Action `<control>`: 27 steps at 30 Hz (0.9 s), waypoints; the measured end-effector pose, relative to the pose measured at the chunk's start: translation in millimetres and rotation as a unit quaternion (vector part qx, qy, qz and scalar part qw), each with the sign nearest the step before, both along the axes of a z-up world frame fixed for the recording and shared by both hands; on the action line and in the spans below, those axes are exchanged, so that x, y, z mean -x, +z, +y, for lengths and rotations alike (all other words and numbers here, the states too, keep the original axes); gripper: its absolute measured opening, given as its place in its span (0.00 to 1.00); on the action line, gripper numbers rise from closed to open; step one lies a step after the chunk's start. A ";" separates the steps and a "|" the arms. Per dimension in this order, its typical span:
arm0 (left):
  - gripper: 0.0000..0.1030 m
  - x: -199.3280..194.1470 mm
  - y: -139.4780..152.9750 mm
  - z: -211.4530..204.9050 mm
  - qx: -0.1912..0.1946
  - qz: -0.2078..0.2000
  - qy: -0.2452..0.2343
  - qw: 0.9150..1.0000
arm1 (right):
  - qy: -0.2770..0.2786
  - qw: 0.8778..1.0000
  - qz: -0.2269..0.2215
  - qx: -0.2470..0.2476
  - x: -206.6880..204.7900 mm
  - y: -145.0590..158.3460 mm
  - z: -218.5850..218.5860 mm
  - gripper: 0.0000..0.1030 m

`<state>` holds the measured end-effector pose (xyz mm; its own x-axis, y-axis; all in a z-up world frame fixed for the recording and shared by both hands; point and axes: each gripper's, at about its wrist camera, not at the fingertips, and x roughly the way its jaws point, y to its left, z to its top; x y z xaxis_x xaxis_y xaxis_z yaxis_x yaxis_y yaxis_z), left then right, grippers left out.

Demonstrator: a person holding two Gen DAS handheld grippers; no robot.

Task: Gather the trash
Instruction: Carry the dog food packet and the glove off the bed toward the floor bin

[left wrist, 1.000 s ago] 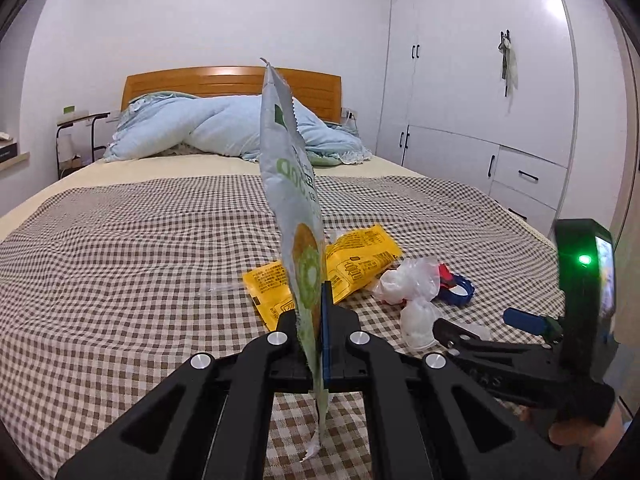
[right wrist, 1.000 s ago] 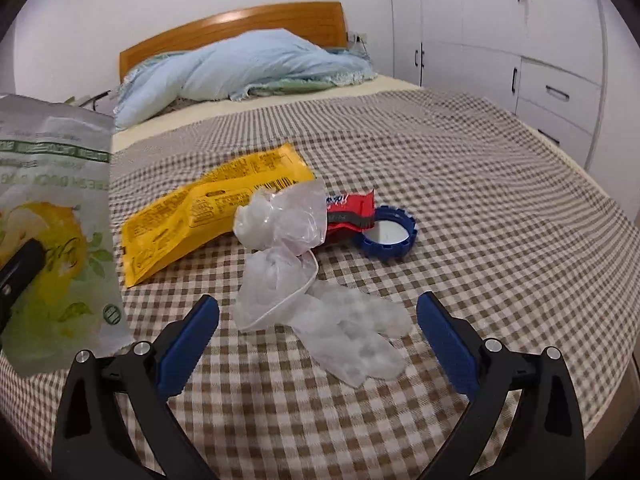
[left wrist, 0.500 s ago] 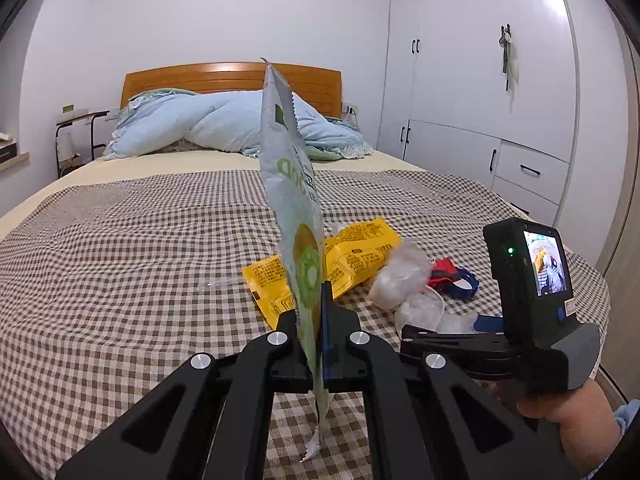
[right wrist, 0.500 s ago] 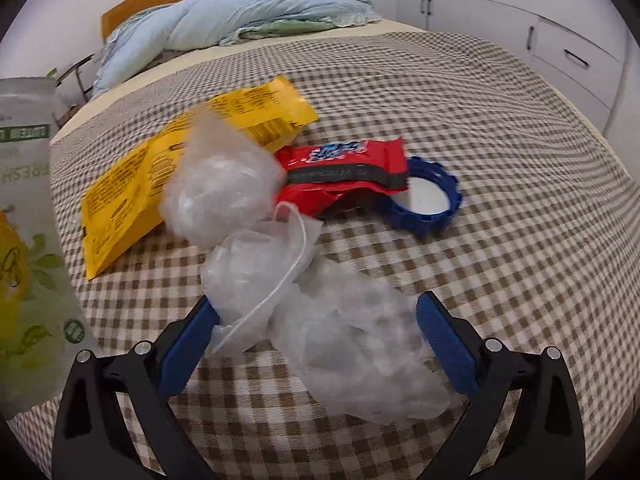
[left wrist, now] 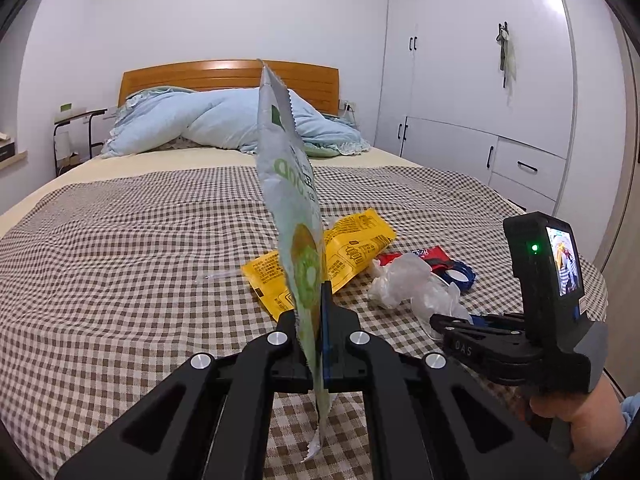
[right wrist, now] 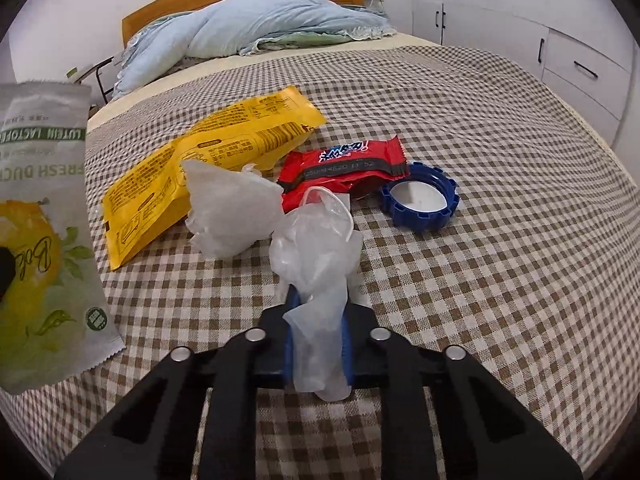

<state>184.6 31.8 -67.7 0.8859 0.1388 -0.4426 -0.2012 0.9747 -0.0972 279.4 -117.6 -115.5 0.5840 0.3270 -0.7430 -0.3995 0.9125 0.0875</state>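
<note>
Two wrist views over a bed [left wrist: 120, 248] covered with a brown-and-white checked blanket. The left hand-held gripper [left wrist: 316, 344] is fully closed on the lower edge of a pale green-and-white snack wrapper [left wrist: 292, 208], which stands upright, edge-on to its camera. The right hand-held gripper [right wrist: 318, 344], borne by a hand [left wrist: 576, 420] at lower right, is closing its jaws, with a crumpled clear plastic glove [right wrist: 316, 264] pinched between the blue pads. On the blanket beyond lie a second wad of clear plastic [right wrist: 232, 212], a yellow packet [right wrist: 208, 164], a red wrapper [right wrist: 344, 164] and, touching it, a blue ring-shaped cap [right wrist: 418, 200]. A light blue quilt [left wrist: 224, 124] lies heaped at the wooden headboard [left wrist: 228, 74]; white wardrobes [left wrist: 480, 80] line the right wall.
</note>
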 end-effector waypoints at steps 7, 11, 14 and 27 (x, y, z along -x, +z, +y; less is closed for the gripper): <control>0.00 3.4 1.0 -0.9 0.000 -0.001 -0.001 1.000 | -0.003 0.999 -0.046 -0.027 15.0 23.4 -10.3 0.13; 0.00 6.3 2.3 -2.2 -0.002 -0.003 -0.005 1.000 | 0.000 0.997 -0.065 -0.047 24.1 36.9 -18.8 0.13; 0.00 8.8 3.8 -4.4 -0.005 -0.005 -0.010 1.000 | 0.005 0.995 -0.079 -0.054 29.2 46.1 -23.7 0.13; 0.00 29.0 14.8 -12.5 -0.020 -0.033 -0.025 0.999 | 0.044 0.987 -0.137 -0.070 63.4 70.5 -37.1 0.13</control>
